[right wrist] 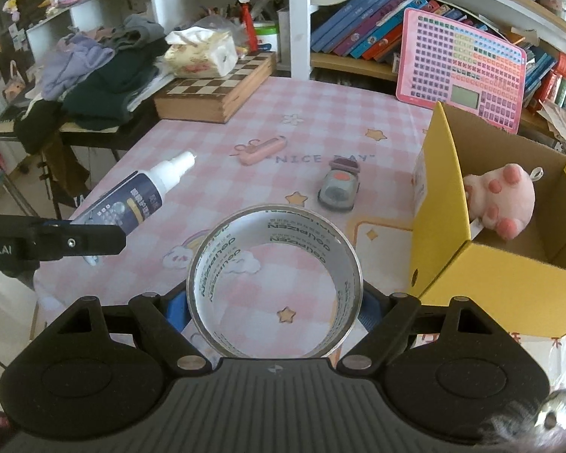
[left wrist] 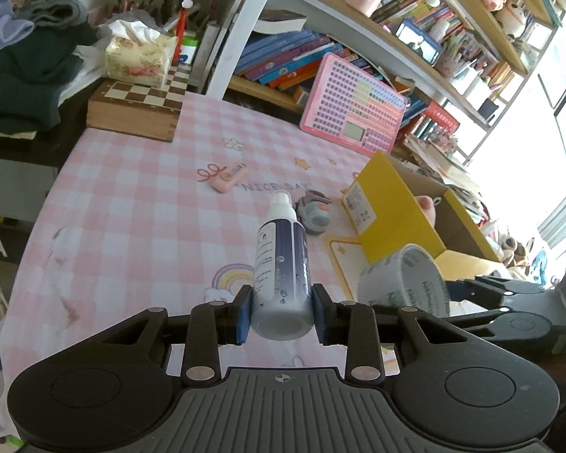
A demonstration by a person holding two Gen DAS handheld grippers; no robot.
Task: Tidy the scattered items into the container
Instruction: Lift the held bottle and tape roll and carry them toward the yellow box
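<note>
My left gripper (left wrist: 282, 311) is shut on a dark blue spray bottle (left wrist: 282, 264) with a white cap, held above the pink checked tablecloth; the bottle also shows in the right wrist view (right wrist: 132, 200). My right gripper (right wrist: 273, 305) is shut on a clear tape roll (right wrist: 273, 287), seen too in the left wrist view (left wrist: 403, 283). The yellow cardboard box (right wrist: 502, 287) stands open at the right with a pink plush paw (right wrist: 503, 198) inside. A small grey toy car (right wrist: 339, 188) and a pink clip-like item (right wrist: 262, 150) lie on the cloth.
A wooden chess box (right wrist: 215, 94) with a tissue pack (right wrist: 202, 54) stands at the back left. A pink keyboard toy (right wrist: 462, 66) leans on the bookshelf behind. Piled clothes (right wrist: 105, 71) lie on a side table at the left.
</note>
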